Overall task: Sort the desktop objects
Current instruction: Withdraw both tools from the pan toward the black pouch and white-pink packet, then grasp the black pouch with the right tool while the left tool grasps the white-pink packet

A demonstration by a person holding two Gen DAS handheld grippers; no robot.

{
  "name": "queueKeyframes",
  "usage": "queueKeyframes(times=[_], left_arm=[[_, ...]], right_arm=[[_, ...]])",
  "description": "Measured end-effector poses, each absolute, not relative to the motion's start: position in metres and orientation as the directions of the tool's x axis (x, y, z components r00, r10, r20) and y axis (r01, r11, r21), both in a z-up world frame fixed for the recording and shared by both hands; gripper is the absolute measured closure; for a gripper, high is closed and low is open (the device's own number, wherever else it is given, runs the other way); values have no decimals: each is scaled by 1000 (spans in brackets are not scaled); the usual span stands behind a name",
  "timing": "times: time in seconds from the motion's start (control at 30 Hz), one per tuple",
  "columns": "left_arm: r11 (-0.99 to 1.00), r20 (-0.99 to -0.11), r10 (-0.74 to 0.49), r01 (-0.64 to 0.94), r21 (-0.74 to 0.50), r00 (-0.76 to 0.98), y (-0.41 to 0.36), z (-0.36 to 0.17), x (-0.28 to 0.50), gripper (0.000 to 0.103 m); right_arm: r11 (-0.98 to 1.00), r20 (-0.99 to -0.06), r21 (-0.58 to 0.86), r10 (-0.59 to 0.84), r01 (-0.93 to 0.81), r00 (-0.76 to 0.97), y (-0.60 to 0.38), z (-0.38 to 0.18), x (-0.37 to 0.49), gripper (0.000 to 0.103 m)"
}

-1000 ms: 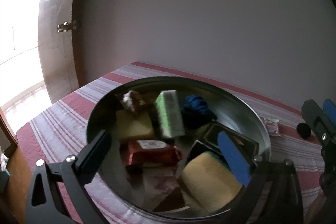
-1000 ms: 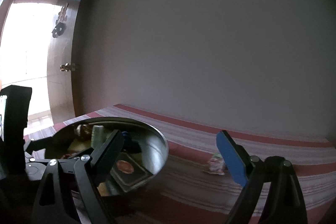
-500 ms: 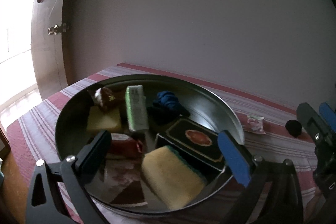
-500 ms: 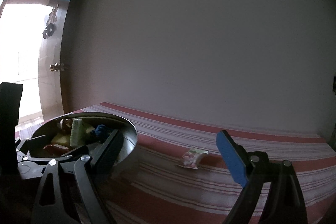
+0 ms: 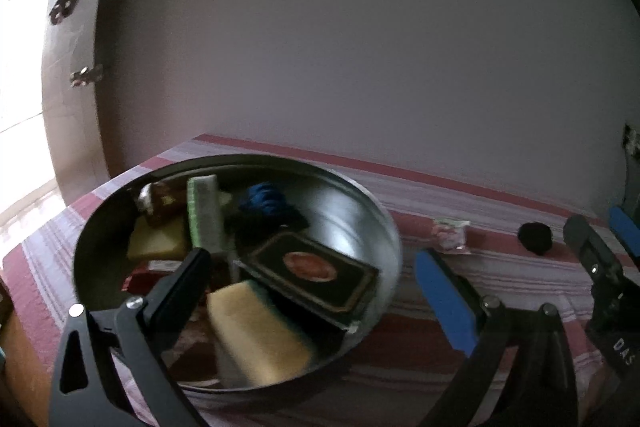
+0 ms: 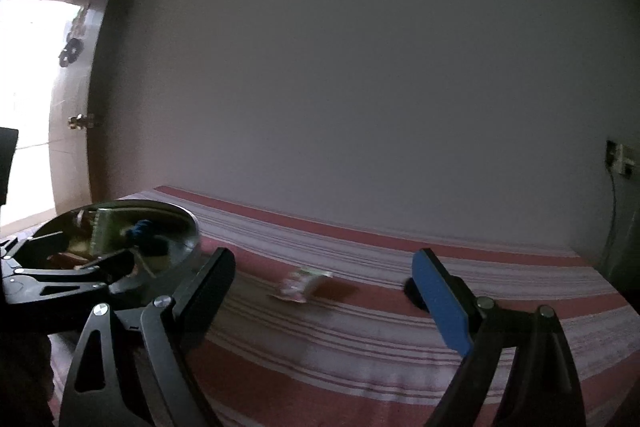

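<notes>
Steel pan point(image 5: 384, 227) nearly full; both tools gape, empty. Square right tool point(image 6: 324, 291) over packet point(image 6: 302, 283) (flimsy), pinch low.

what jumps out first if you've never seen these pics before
The big round metal pan on the striped tablecloth catches the eye first, crowded with a yellow sponge, a dark card box, a green bar and blue cloth. To its right, a small candy wrapper and a black cap lie loose on the cloth. Both grippers are open and empty.
</notes>
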State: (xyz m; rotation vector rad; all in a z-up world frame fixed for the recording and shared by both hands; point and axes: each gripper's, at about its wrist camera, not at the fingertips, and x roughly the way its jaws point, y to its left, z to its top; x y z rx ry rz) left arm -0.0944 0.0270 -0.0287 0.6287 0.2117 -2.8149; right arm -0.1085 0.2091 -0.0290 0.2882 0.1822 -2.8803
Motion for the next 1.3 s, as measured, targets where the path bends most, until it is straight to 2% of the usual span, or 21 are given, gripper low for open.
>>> queueKeyframes(times=[0.23, 0.6, 0.93, 1.13, 1.3], left_arm=[[-979, -405, -167, 199, -39, -899, 61, -27, -101, 1], [-995, -389, -97, 93, 30, -916, 104, -25, -115, 1], [-996, -430, -51, 16, 84, -901, 132, -28, -132, 1], [-991, -475, -8, -56, 120, -880, 157, -34, -155, 1], [-990, -533, 1, -74, 117, -846, 170, -40, -186, 1]], right_arm=[[-977, -206, -128, -144, 173, -968, 241, -31, -112, 11], [-995, -250, -84, -33, 56, -968, 296, -33, -125, 11], [-1000, -357, -12, 28, -25, -934, 340, -38, -156, 11], [-998, -419, 62, -12, -15, -908, 354, -40, -173, 11], [-998, -481, 44, -50, 33, -875, 356, -45, -203, 11]])
